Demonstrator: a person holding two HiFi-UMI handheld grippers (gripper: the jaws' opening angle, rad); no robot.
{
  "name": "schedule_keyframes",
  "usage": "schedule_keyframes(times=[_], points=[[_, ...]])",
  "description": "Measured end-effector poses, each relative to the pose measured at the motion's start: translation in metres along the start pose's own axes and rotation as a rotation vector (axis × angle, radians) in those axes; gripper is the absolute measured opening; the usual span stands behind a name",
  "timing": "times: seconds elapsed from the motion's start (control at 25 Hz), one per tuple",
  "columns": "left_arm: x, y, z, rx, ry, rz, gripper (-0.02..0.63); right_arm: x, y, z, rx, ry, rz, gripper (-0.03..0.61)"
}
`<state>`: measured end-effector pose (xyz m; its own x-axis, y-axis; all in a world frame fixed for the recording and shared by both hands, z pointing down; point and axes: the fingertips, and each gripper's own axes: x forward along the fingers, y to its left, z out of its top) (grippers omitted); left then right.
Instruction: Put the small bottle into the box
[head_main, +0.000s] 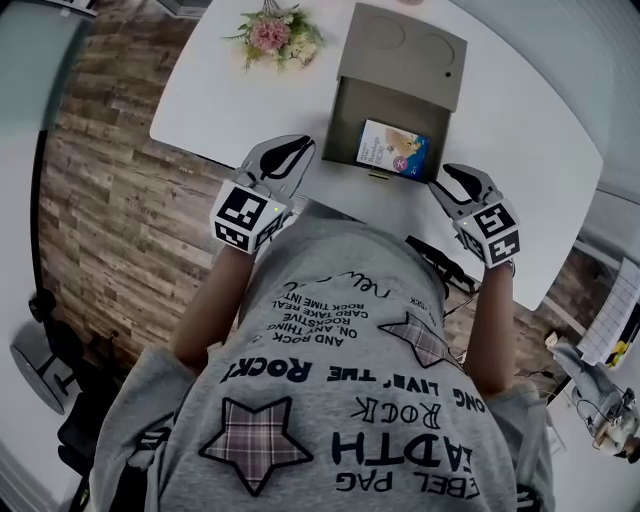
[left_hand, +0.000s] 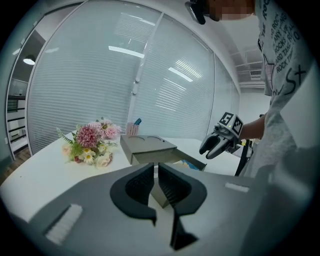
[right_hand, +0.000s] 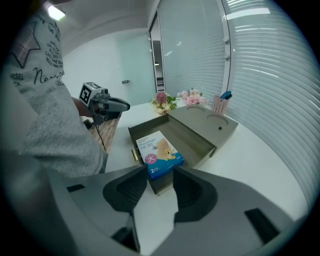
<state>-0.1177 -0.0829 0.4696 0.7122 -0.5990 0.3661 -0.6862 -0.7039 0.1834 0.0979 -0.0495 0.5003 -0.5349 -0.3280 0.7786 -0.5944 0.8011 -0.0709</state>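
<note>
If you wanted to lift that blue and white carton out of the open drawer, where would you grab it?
Probably across its two long edges, coming down from above. The carton lies face up and tilted in the drawer, its blue end propped near the front wall; the long sides look free, while the drawer walls would block a level approach.

**Left gripper**: jaws pressed together with nothing between them, pointing slightly downward at the near edge of the table. **Right gripper**: jaws apart, pads touching nothing, tilted steeply down over the same edge. Both forearms reach forward from the torso.
</note>
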Motion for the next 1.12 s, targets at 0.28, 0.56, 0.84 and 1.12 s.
schedule_keyframes(times=[0.28,0.56,0.84,1.12], points=[[0.01,-0.01,-0.034,0.063,0.101,-0.046,0.082,0.005,0.006,-0.021,-0.006,0.066,0.005,0.169],[0.013,-0.022,-0.057,0.12,0.186,-0.093,0.152,0.013,0.01,-0.04,-0.001,0.124,-0.005,0.17],[0.02,-0.022,-0.083,0.137,0.283,-0.107,0.169,0.022,0.015,-0.049,0.045,0.152,0.015,0.17],[0.032,-0.023,-0.089,0.141,0.339,-0.103,0.169,0.027,0.015,-0.05,0.055,0.14,0.016,0.169]])
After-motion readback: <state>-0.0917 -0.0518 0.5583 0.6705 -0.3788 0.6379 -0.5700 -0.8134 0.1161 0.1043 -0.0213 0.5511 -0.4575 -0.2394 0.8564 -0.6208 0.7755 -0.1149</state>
